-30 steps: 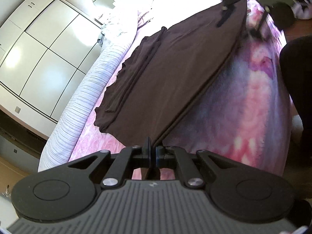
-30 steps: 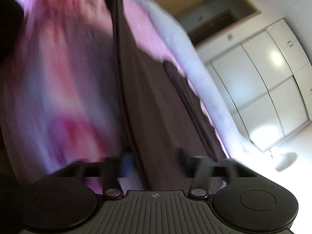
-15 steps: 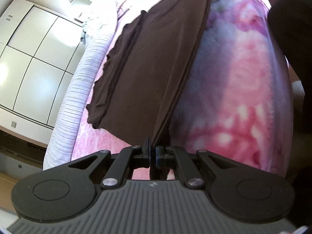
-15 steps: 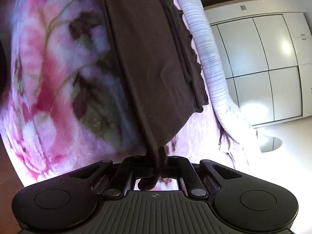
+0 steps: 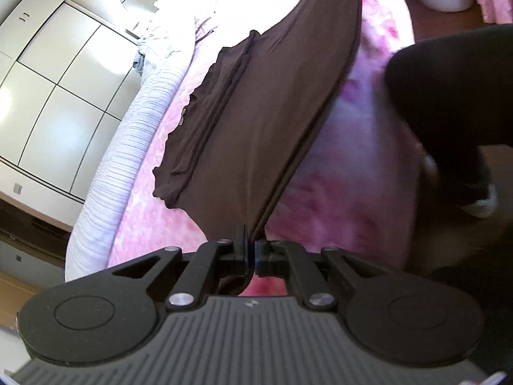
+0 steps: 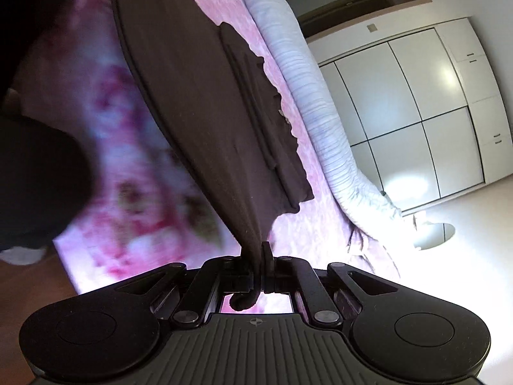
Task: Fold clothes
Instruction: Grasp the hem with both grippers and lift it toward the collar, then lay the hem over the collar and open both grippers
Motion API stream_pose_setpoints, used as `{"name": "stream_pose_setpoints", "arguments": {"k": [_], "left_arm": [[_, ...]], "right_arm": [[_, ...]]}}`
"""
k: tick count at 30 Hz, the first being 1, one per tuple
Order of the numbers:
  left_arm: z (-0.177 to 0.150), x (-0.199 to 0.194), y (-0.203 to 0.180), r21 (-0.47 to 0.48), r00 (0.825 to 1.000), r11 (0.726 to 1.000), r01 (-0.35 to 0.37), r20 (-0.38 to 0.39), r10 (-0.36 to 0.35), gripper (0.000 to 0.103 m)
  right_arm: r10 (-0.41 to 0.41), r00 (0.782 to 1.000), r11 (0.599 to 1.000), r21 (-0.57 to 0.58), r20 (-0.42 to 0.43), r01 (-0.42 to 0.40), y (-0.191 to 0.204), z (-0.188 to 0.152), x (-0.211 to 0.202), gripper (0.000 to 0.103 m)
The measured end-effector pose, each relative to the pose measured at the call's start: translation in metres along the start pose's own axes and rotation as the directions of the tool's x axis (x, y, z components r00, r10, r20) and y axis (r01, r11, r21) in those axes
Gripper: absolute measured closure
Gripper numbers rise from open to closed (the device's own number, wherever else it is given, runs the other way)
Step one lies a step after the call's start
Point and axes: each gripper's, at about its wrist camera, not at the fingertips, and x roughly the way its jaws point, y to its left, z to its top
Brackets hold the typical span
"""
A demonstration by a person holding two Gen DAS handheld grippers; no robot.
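Observation:
A dark brown garment (image 5: 263, 106) is stretched taut above a pink flowered blanket (image 5: 340, 186). My left gripper (image 5: 251, 245) is shut on one corner of its near edge. In the right wrist view the same brown garment (image 6: 198, 96) runs away from my right gripper (image 6: 260, 256), which is shut on the other corner, with a roll of cloth poking out behind the pads. The far part of the garment lies on the bed with a folded layer and a ragged hem on top.
A pale striped quilt (image 5: 128, 147) runs along the bed's far side, also seen as the quilt (image 6: 317, 109) in the right wrist view. White wardrobe doors (image 5: 54, 73) stand beyond it. A person's dark-clothed leg (image 5: 455, 102) stands beside the bed over the wooden floor (image 6: 29, 288).
The right gripper closed on the garment's corner. Both grippers have risen and drawn back, lifting the near edge off the blanket and pulling the cloth taut.

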Motion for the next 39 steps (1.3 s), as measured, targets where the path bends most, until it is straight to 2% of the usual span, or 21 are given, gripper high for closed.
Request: {"name": "stream_pose_setpoints", "arguments": {"k": [5, 8, 10, 13, 15, 18, 21, 24, 27, 30, 32, 37, 39], "left_arm": [[-0.013, -0.063, -0.042, -0.08, 0.997, 0.994, 0.077, -0.012, -0.078, 0.101], [-0.017, -0.095, -0.057, -0.163, 0.992, 0.979, 0.122, -0.017, -0.126, 0.101], [-0.016, -0.112, -0.067, -0.179, 0.987, 0.972, 0.15, -0.024, -0.156, 0.101], [-0.011, -0.119, -0.067, -0.167, 0.989, 0.976, 0.143, -0.015, -0.147, 0.101], [-0.005, -0.118, -0.05, -0.162, 0.993, 0.98, 0.115, 0.01, -0.115, 0.101], [0.007, -0.116, -0.014, -0.122, 0.998, 0.991, 0.048, 0.039, -0.043, 0.101], [0.021, -0.105, 0.038, -0.103, 0.998, 0.994, -0.028, 0.051, 0.034, 0.101], [0.04, -0.082, 0.096, -0.108, 0.994, 0.991, -0.074, 0.07, 0.082, 0.1], [0.052, -0.048, 0.149, -0.133, 0.993, 0.988, -0.08, 0.073, 0.09, 0.1], [0.057, 0.008, 0.198, -0.176, 0.997, 0.983, -0.049, 0.049, 0.059, 0.1], [0.056, 0.059, 0.225, -0.216, 1.0, 0.976, -0.003, 0.027, 0.009, 0.1], [0.045, 0.173, 0.259, -0.288, 0.994, 0.954, 0.086, -0.037, -0.101, 0.1], [0.044, 0.206, 0.27, -0.306, 0.989, 0.945, 0.112, -0.055, -0.135, 0.1]], "right_arm": [[0.023, 1.0, 0.998, 0.058, 0.019, -0.024, 0.04, -0.012, -0.082, 0.101], [0.026, 0.999, 0.996, 0.079, 0.031, -0.029, 0.056, -0.015, -0.118, 0.101], [0.018, 0.999, 0.994, 0.108, 0.033, -0.022, 0.061, -0.017, -0.139, 0.101], [0.005, 1.0, 0.988, 0.154, 0.027, -0.009, 0.066, -0.019, -0.16, 0.101], [0.007, 1.0, 0.986, 0.169, 0.022, -0.011, 0.066, -0.019, -0.161, 0.101], [0.001, 0.999, 0.992, 0.125, 0.034, -0.005, 0.05, -0.009, -0.151, 0.101], [-0.036, 0.997, 0.995, 0.091, 0.064, 0.03, 0.011, 0.009, -0.129, 0.101], [-0.059, 0.995, 0.995, 0.083, 0.078, 0.052, -0.039, 0.03, -0.093, 0.101], [-0.054, 0.996, 0.996, 0.068, 0.076, 0.049, -0.088, 0.053, -0.049, 0.101], [-0.025, 0.998, 0.999, 0.043, 0.059, 0.022, -0.126, 0.075, 0.004, 0.101], [0.006, 0.999, 1.0, 0.029, 0.041, -0.007, -0.143, 0.088, 0.046, 0.101], [0.114, 0.993, 0.993, 0.031, -0.021, -0.114, -0.161, 0.107, 0.159, 0.101], [0.162, 0.986, 0.986, 0.042, -0.048, -0.16, -0.164, 0.113, 0.203, 0.101]]}}
